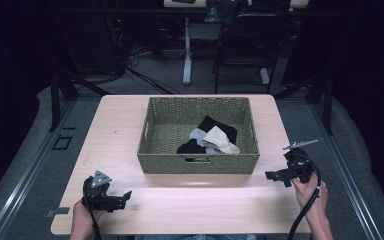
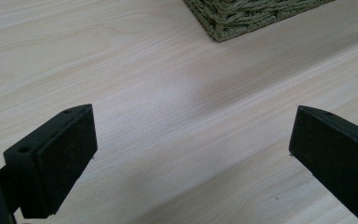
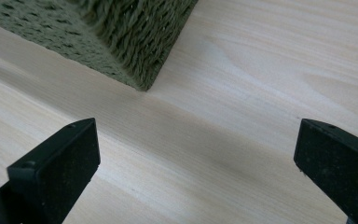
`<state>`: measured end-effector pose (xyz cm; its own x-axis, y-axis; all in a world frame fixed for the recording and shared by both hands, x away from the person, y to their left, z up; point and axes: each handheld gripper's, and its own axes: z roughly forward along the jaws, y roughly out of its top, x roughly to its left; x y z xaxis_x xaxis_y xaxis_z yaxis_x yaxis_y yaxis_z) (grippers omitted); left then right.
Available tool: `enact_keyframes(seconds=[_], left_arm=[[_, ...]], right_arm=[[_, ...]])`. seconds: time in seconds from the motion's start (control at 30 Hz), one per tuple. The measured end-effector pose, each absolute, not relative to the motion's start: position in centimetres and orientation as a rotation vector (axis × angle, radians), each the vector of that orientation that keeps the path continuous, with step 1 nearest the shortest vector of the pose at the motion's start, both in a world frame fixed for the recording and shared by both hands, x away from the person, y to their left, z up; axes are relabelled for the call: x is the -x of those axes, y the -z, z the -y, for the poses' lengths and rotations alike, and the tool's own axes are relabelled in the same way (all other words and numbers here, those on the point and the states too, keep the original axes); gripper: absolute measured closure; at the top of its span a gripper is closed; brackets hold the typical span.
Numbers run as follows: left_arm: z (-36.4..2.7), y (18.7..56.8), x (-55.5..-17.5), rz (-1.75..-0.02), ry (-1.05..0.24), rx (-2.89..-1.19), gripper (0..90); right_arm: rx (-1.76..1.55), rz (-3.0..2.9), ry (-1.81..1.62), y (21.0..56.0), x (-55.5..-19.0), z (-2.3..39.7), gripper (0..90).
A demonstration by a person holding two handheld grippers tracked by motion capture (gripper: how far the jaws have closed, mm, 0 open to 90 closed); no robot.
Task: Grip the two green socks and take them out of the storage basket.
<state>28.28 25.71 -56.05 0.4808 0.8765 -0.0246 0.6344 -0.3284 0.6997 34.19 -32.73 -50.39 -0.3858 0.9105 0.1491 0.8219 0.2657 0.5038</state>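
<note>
- Dark floor with cables and chair legs fills the upper part of the high view; below it a pale wooden table point(image 1: 120, 130) takes up the middle of the frame.
- At the lower left of the high view, the left gripper point(image 1: 126, 196) sits low over the table near its front edge, held by a hand point(image 1: 81, 220). Its own view shows the jaws spread wide apart with bare wood between them.
- In the centre stands a green woven basket point(image 1: 198, 164). Inside it, toward the right and front, lies a heap of clothes point(image 1: 211, 139) in black, grey and cream.
- At the right of the frame, the right gripper point(image 1: 270, 175) is level with the basket's front wall and apart from it. Its jaws are released, wide apart, grasping nothing; the basket's corner point(image 3: 140, 70) shows at the upper left of its own view.
</note>
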Motion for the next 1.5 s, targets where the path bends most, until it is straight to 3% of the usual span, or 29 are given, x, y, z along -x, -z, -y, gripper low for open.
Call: enact_keyframes(seconds=[0.57, 0.87, 1.5], left_arm=[[-25.6, 56.1, -28.4, -1.236, -0.468, -2.083, 0.9], [-25.6, 56.1, -28.5, -1.234, -0.465, -2.079, 0.7], [-25.7, 56.1, -28.5, -1.234, -0.456, -2.07, 0.2]], right_arm=[[-1.562, -2.347, -0.825, 46.5, -34.8, 32.1, 0.0], [-1.495, -2.358, -0.852, 42.6, -36.3, 30.6, 0.0], [-1.419, -2.439, -0.834, 40.1, -40.3, 26.3, 0.0]])
